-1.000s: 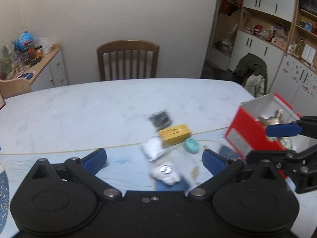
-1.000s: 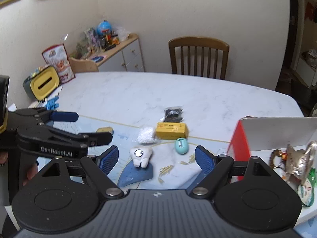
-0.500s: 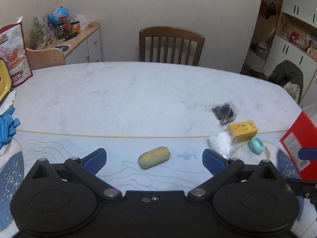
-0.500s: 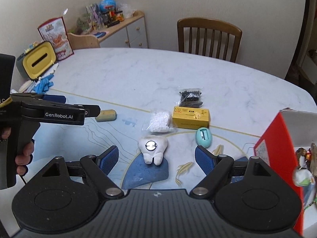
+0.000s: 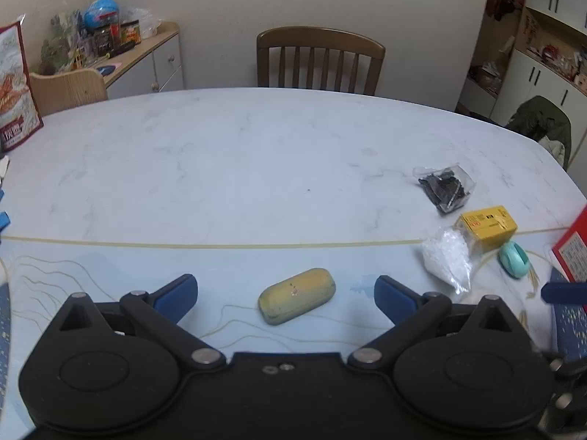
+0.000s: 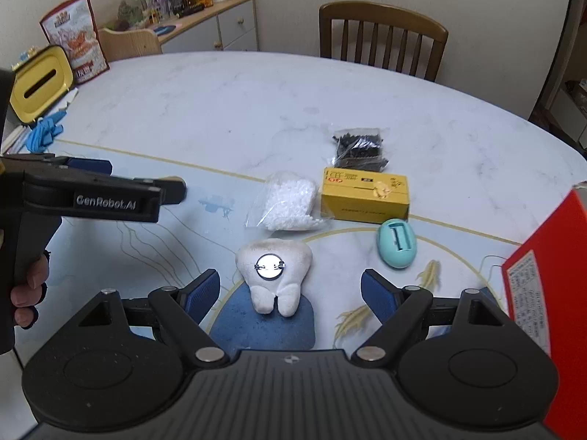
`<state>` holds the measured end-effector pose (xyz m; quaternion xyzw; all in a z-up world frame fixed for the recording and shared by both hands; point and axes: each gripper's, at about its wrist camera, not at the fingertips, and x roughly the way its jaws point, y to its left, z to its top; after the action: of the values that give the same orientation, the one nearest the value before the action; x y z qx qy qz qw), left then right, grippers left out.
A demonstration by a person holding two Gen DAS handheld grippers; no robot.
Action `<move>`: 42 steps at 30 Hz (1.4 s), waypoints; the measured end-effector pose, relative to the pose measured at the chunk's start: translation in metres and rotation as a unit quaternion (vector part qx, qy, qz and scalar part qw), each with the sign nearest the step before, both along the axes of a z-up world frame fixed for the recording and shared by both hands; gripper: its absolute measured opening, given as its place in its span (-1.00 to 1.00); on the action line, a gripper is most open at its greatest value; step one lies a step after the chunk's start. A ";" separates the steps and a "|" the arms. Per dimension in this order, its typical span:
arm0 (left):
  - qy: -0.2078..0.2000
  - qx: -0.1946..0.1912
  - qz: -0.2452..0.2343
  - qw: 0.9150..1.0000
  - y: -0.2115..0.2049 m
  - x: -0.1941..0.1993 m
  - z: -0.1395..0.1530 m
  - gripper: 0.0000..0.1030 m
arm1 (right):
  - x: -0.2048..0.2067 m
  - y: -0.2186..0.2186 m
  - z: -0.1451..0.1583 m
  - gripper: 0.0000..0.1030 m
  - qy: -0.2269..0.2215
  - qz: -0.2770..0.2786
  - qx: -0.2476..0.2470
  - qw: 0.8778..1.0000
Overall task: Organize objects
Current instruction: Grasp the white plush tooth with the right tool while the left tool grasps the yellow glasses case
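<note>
My left gripper [image 5: 285, 295] is open and low over the table, with a yellow oval case [image 5: 296, 296] lying between its blue fingertips. My right gripper [image 6: 290, 291] is open too, and a white tooth-shaped plush badge [image 6: 274, 276] lies between its fingers. Behind the tooth sit a bag of white beads [image 6: 290, 201], a yellow box [image 6: 365, 195], a bag of black parts [image 6: 361, 146] and a teal egg-shaped item [image 6: 398, 248]. A red box [image 6: 550, 286] stands at the right edge. The left gripper [image 6: 143, 192] also shows from the side in the right wrist view, held by a hand.
A wooden chair [image 5: 320, 60] stands behind the table [image 5: 238, 161]. At the far left are a yellow-lidded tissue box [image 6: 40, 84], blue gloves [image 6: 44, 132] and a snack bag [image 6: 75, 38]. A cluttered sideboard [image 5: 146, 58] lines the wall.
My left gripper swung left from the tooth and red box to the yellow oval case and closed in on it. My right gripper moved nearer the tooth plush.
</note>
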<state>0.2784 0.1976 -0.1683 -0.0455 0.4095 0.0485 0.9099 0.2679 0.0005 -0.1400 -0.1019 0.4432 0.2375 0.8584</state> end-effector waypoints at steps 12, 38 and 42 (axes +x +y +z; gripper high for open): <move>0.008 -0.014 0.043 0.999 -0.007 0.009 -0.014 0.57 | 0.016 0.009 -0.022 0.62 0.022 -0.026 0.005 0.999; 0.013 -0.028 0.048 0.998 -0.015 -0.007 0.001 -0.03 | 0.003 0.007 -0.003 -0.09 0.010 -0.029 0.022 0.999; 0.009 -0.037 0.038 0.999 -0.021 -0.015 0.013 -0.03 | -0.005 -0.002 0.009 -0.09 0.007 -0.028 0.031 0.999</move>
<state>0.2630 0.1763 -0.1553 -0.0943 0.4172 0.0677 0.9014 0.2627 -0.0014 -0.1314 -0.0613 0.4444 0.2274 0.8643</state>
